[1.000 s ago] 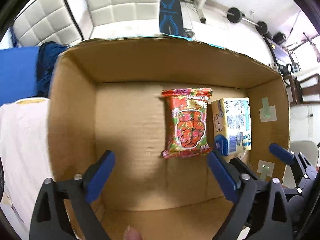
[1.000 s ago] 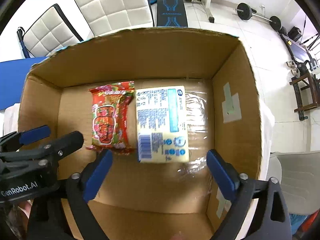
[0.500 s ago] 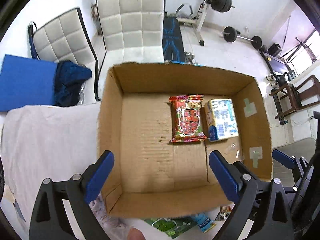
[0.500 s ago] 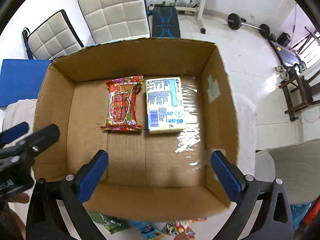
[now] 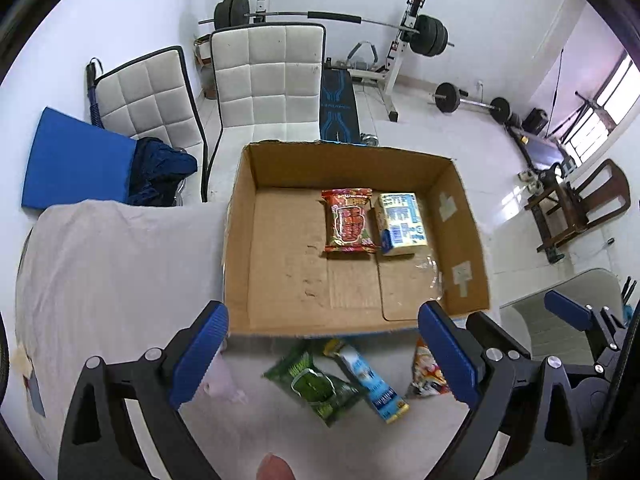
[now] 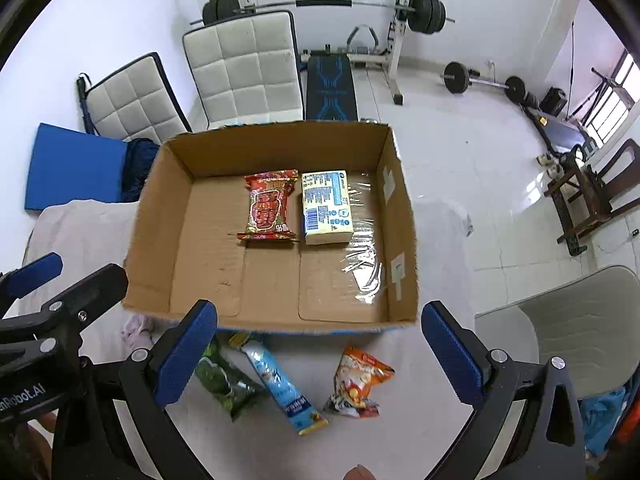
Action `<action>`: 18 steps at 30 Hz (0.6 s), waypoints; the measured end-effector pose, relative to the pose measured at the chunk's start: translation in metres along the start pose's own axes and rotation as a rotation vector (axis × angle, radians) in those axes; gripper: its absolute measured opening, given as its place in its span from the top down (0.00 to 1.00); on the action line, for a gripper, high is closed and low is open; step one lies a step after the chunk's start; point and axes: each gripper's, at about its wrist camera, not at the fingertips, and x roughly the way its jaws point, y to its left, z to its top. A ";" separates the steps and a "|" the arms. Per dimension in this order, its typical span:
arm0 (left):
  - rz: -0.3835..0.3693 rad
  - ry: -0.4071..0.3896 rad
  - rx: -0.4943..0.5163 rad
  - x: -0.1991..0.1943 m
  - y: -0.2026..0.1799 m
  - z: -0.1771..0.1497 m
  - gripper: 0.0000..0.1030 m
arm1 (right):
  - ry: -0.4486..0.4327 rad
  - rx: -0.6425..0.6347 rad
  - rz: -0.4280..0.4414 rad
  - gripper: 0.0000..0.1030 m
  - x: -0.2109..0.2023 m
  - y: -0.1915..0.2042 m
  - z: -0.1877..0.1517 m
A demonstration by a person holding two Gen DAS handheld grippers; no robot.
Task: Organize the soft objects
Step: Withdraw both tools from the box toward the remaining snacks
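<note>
An open cardboard box [image 5: 240, 240] [image 6: 404, 208] stands on a white-covered table. Inside lie a red snack packet [image 5: 349, 224] [image 6: 270, 205] and, to its right, a pale yellow tissue pack [image 5: 401, 224] [image 6: 326, 206]. In front of the box lie a green packet [image 5: 314, 386] [image 6: 224, 384], a blue-white stick packet [image 5: 366, 380] [image 6: 280, 388] and an orange packet [image 5: 428, 376] [image 6: 358, 380]. My left gripper [image 5: 324, 356] and right gripper [image 6: 320, 356] are both open and empty, held above the loose packets.
A pink cloth [image 6: 136, 328] lies at the box's near left corner. Two white padded chairs [image 5: 264, 80] and a blue mat [image 5: 72, 160] stand behind the table. A grey chair [image 6: 568, 328] is at the right. Weight equipment [image 6: 400, 12] fills the back.
Both grippers have pulled back and up from inside the box. The box looks smaller and the loose packets in front of it have come into view.
</note>
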 end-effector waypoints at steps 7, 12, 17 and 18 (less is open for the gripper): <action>-0.009 -0.020 -0.093 -0.027 0.009 -0.024 0.05 | 0.005 0.010 0.051 0.00 -0.030 -0.014 -0.022; 0.101 0.027 -0.171 -0.002 0.028 -0.057 0.05 | 0.100 0.067 -0.017 0.00 0.003 -0.048 -0.047; 0.077 0.220 -0.292 0.070 0.050 -0.097 0.05 | 0.287 0.168 0.006 0.00 0.082 -0.080 -0.078; 0.057 0.257 -0.322 0.085 0.054 -0.103 0.05 | 0.310 0.182 0.006 0.00 0.095 -0.082 -0.084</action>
